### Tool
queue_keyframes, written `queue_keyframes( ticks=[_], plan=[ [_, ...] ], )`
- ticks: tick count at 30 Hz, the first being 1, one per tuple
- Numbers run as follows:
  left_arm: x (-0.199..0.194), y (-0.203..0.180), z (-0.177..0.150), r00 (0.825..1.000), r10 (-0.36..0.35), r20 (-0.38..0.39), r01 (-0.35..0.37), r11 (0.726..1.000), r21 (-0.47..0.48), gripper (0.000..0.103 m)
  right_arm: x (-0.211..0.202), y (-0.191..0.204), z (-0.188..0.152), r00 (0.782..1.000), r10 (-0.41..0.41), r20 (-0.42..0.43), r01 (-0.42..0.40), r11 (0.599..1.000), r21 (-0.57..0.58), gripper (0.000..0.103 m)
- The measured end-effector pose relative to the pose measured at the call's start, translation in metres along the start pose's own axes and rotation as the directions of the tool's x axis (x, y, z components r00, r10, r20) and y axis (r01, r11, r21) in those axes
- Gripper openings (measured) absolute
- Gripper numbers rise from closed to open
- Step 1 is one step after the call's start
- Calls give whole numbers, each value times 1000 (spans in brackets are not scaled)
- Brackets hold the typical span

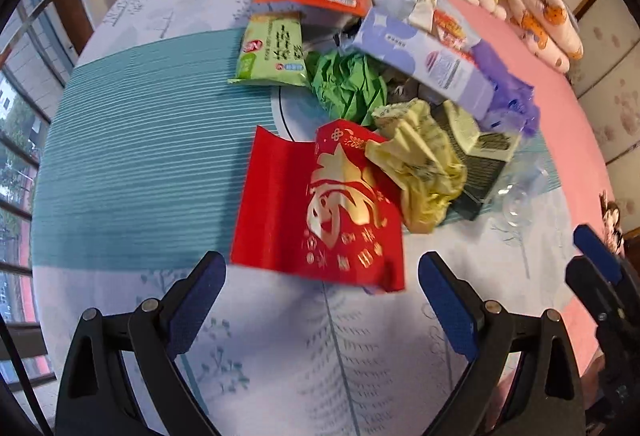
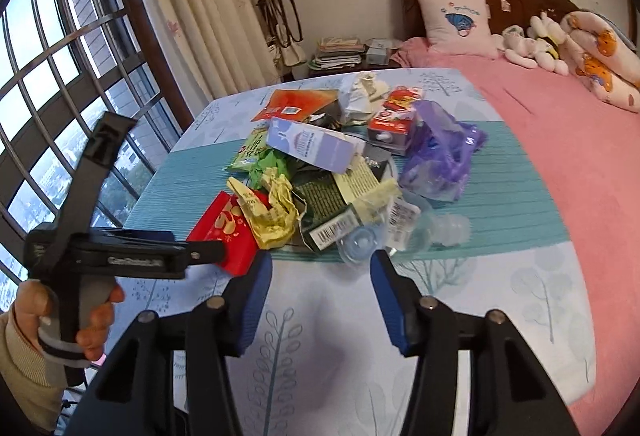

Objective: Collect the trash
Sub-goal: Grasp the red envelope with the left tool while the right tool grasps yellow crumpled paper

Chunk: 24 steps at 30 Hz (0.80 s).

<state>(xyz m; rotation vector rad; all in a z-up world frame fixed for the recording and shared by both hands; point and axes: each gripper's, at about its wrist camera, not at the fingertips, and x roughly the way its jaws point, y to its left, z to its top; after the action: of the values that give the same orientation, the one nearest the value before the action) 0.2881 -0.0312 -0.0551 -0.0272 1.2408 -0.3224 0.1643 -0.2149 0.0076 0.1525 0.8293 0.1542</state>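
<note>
- The trash pile (image 2: 332, 164) lies on a teal mat (image 1: 140, 156) on the bed (image 2: 560, 164).
- Left claw (image 1: 322, 300): spread wide, nothing between its pads, hovering just short of the red envelope (image 1: 320, 208) at the pile's near edge.
- Right claw (image 2: 320, 300): partly spread, empty, pointing at a clear plastic bottle (image 2: 384, 232) just ahead.
- A purple carton (image 1: 424, 60) tops the heap, beside a crumpled yellow wrapper (image 1: 420, 164) and green paper (image 1: 348, 84).
</note>
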Motion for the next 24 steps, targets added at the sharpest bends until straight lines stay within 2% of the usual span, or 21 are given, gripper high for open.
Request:
queue_keyframes(
  ticks=[5,6,8,10,12,15,16,17,24],
  plan=[
    [25,-2,11,999,31,-41,-30,999,10,96,16,9,10,1000,19,-22,-20,999,-31,51],
    [27,-2,12,999,24,-42,-24,1000,6,92,19,10,12,999,22,-27,-23,999,-36,51],
    [29,-2,15,999,24,-36,-24,1000,3,70,25,16,16,999,27,-38,-29,998,-54,51],
    [28,-1,18,999,32,-30,-32,999,7,55,30,21,19,998,37,-48,-40,997,-67,51],
    [27,3,20,1000,9,-25,-9,1000,-4,50,36,26,22,997,48,-58,-53,995,-85,51],
    [21,11,19,1000,-10,-4,10,1000,-7,35,45,33,27,995,61,-75,-68,992,-103,51],
    [16,12,19,1000,-14,13,14,1000,-5,26,50,36,28,994,64,-85,-74,991,-112,51],
    [13,13,20,999,-25,25,25,1000,-3,8,54,40,29,994,64,-91,-75,990,-120,51],
    [6,24,18,999,5,43,-4,1000,-6,7,95,58,33,980,85,-180,-110,985,-132,51]
  ],
)
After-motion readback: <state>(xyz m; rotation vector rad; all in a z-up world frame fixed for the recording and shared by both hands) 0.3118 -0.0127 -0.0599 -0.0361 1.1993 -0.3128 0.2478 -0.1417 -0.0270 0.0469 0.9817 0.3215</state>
